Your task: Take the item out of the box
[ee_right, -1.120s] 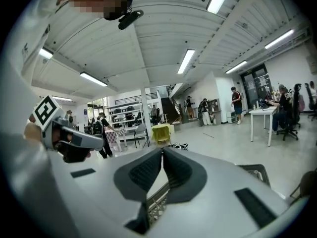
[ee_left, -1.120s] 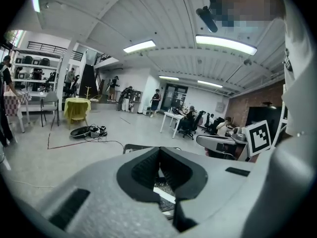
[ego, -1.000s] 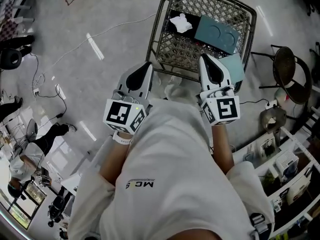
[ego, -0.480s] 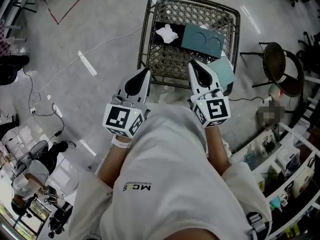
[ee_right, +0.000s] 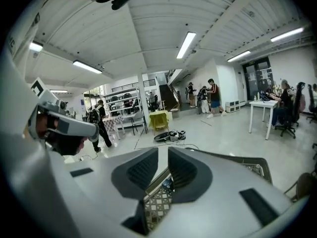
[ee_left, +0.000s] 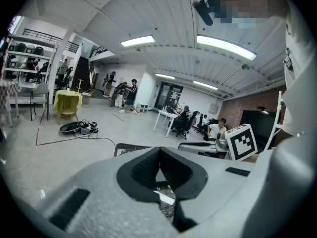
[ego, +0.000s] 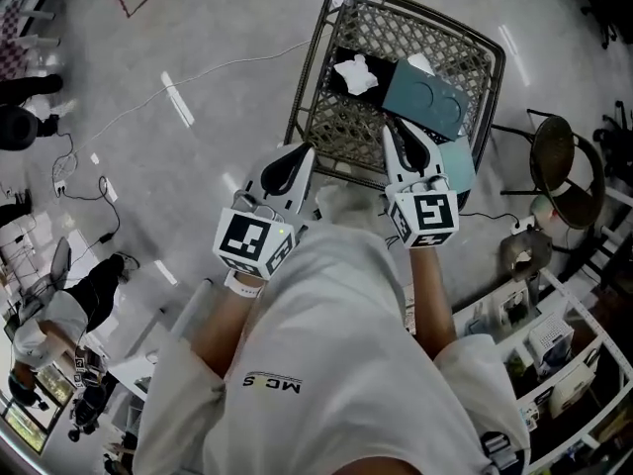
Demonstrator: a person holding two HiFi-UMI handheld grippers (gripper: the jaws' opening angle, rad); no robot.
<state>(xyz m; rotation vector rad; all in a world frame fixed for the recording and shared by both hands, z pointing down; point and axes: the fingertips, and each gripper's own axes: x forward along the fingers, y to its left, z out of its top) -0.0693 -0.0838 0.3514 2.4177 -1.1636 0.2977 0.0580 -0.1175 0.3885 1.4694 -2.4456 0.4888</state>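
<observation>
A wire mesh basket (ego: 315,59) stands on the floor ahead of me. In it lie a white crumpled item (ego: 356,72) and a flat teal box (ego: 425,95) on a black sheet. A paler teal piece (ego: 458,164) sits at the basket's near right corner. My right gripper (ego: 391,127) hangs over the basket's near edge beside the teal box. Its jaws are opening, with a narrow gap and nothing between them (ee_right: 163,155). My left gripper (ego: 302,149) hovers just short of the near rim, tips together and empty (ee_left: 159,151).
A round black chair (ego: 564,161) stands right of the basket. Shelves with boxes (ego: 554,334) run along the lower right. Cables (ego: 89,181) trail over the floor on the left, where a person (ego: 59,315) stands. My own white clothing fills the lower middle.
Both grippers have come closer to the basket's near rim, and the right one now reaches over it. The right jaws, shut before, have parted a little.
</observation>
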